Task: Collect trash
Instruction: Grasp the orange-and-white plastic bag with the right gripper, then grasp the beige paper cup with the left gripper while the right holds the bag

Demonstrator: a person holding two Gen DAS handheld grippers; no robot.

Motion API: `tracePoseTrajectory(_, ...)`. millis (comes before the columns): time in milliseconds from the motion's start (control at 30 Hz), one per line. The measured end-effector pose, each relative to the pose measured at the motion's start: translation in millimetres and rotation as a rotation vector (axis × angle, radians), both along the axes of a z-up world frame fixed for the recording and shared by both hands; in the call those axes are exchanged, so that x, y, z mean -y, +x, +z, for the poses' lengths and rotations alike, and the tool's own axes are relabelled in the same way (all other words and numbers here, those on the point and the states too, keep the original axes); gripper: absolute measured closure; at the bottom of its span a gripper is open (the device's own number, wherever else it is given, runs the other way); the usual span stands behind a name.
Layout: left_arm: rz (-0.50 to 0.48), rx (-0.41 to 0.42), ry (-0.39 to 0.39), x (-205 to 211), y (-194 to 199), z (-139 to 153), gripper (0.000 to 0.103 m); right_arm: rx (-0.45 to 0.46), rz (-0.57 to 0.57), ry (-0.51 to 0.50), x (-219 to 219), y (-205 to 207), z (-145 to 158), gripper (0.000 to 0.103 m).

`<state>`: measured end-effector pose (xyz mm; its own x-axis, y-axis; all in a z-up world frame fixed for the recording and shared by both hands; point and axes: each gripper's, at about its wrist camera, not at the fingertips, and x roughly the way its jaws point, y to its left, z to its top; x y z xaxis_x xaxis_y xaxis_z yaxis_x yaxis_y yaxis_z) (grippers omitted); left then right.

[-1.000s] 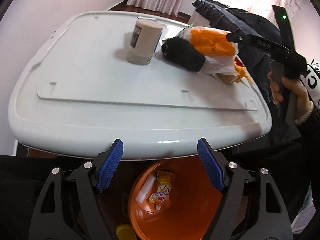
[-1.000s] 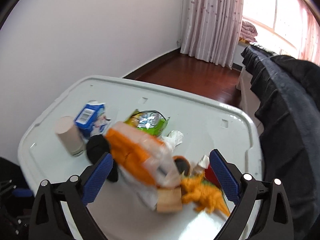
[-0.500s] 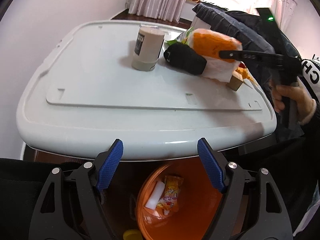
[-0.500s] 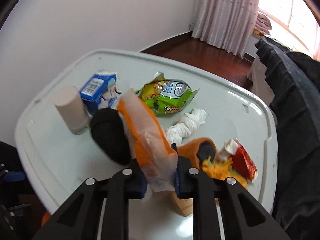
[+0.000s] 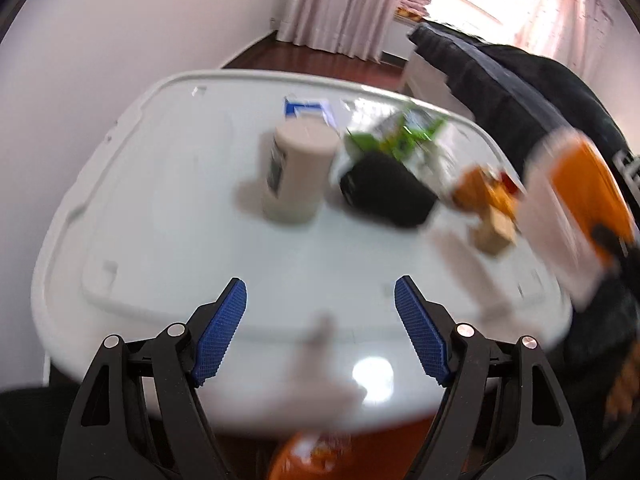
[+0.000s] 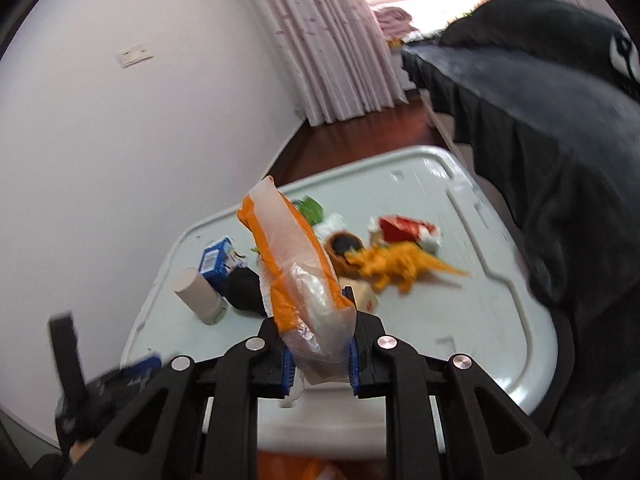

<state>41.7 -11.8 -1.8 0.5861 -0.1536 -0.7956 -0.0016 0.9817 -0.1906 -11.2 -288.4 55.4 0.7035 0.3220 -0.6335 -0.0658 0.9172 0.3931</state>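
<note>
My right gripper (image 6: 318, 360) is shut on an orange-and-clear plastic bag (image 6: 296, 272), which it holds up above the near part of the white table (image 6: 500, 360). In the left wrist view that bag (image 5: 576, 200) is a blur at the right, off the table top. My left gripper (image 5: 320, 300) is open and empty over the table's near edge (image 5: 120, 304). On the table lie a pale paper cup (image 5: 296, 172), a blue carton (image 6: 218, 260), a black lump (image 5: 384, 192), a green wrapper (image 5: 400, 136) and a red wrapper (image 6: 404, 226). An orange bin (image 5: 304, 456) peeks out below the table edge.
An orange toy dinosaur (image 6: 396, 264) and a small wooden block (image 5: 494, 232) lie by the trash. Dark clothing (image 6: 560, 160) hangs along the table's right side. A white wall stands to the left, with curtains and a window behind.
My right gripper closed on the plastic bag, lifted it off the table and rolled. My left gripper swung up from over the bin, which has slid almost out of its view.
</note>
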Motion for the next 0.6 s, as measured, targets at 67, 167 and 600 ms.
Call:
tracePoseTrajectory(67, 0.019, 0.002, 0.003, -3, 20, -2, 0.028, 0.002, -0.01, -0.014, 4, 0, -1, 0.083)
tracePoseTrajectory(167, 0.041, -0.019, 0.028, -8, 48, -10, 0.028, -0.009, -0.008, -0.005, 5, 2, -3, 0.083)
tracePoseTrajectory(600, 0.018, -0.017, 0.134, 0, 104, -34, 0.053, -0.031, 0.046, -0.035, -19, 14, -8, 0.083)
